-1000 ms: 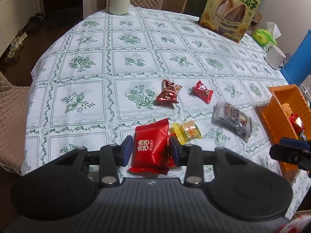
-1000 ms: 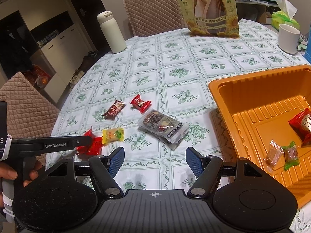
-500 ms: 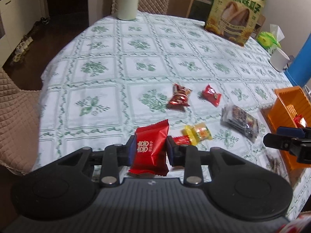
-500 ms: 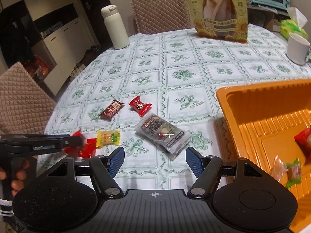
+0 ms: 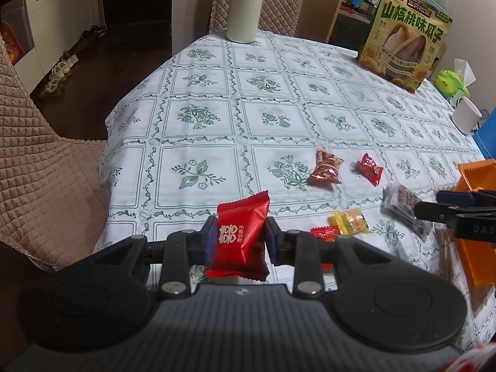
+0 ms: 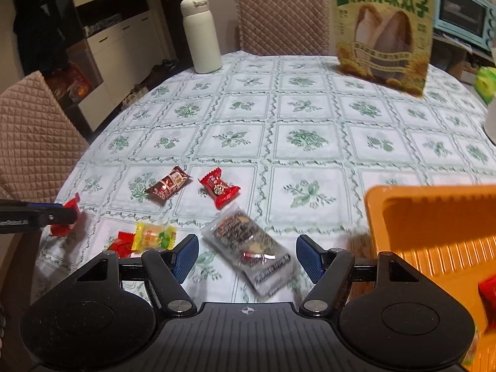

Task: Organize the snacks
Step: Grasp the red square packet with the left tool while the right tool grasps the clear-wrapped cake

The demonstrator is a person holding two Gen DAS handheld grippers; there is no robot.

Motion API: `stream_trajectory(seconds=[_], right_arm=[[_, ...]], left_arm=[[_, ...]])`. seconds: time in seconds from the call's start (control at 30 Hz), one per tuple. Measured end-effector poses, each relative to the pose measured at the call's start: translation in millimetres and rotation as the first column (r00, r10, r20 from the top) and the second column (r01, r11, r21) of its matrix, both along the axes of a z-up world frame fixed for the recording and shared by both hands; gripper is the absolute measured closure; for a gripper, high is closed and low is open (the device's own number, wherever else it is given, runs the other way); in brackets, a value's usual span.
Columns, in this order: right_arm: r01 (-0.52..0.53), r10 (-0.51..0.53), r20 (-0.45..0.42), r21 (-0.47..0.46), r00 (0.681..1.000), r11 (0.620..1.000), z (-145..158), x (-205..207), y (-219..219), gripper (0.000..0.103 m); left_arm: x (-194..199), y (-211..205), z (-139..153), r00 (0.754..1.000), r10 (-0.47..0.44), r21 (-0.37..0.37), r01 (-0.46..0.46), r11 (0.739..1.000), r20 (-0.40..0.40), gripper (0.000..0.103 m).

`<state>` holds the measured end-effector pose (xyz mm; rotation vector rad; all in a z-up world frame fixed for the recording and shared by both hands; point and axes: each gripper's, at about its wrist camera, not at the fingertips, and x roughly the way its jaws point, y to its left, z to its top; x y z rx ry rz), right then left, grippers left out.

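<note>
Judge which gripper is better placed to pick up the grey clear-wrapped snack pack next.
Right. The right gripper is open and empty, with the grey snack pack lying between its fingers. The left gripper is shut on the red candy packet.

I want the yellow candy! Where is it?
In the right wrist view, the yellow candy lies on the tablecloth at lower left, touching a small red candy, left of the grey snack packet.

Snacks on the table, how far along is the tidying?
Done: one red snack lies in the orange tray. In hand: the left tongs grip a red packet; the right tongs hover open over the grey packet. Left: four small candies.
</note>
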<state>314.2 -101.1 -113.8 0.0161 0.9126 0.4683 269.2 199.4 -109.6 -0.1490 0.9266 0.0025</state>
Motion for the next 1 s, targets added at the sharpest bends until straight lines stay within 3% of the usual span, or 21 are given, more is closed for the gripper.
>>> stream_trajectory(seconds=[0.4, 0.5, 0.6, 1.0], right_arm=[[-0.095, 0.094, -0.006, -0.032, 0.996, 0.995, -17.5, 7.8, 13.2, 0.035], [-0.123, 0.122, -0.026, -0.024, 0.992, 0.992, -15.9, 1.8, 15.4, 0.047], [-0.148, 0.147, -0.044, -0.015, 0.988, 0.989, -13.7, -6.3, 20.2, 0.052], [-0.023, 0.022, -0.05, -0.028, 0.999, 0.999, -18.6, 2.5, 23.9, 0.052]], left_arm=[[0.7, -1.8, -2.6, 1.0, -0.003, 0.0, 0.003, 1.0, -0.011, 0.074], [1.9, -1.3, -2.9, 1.0, 0.0, 0.004, 0.0, 1.0, -0.01, 0.074], [2.9, -1.6, -3.1, 1.0, 0.0, 0.004, 0.0, 1.0, -0.01, 0.074], [9.1, -4.8, -2.0, 1.0, -0.004, 0.044, 0.004, 0.999, 0.002, 0.074]])
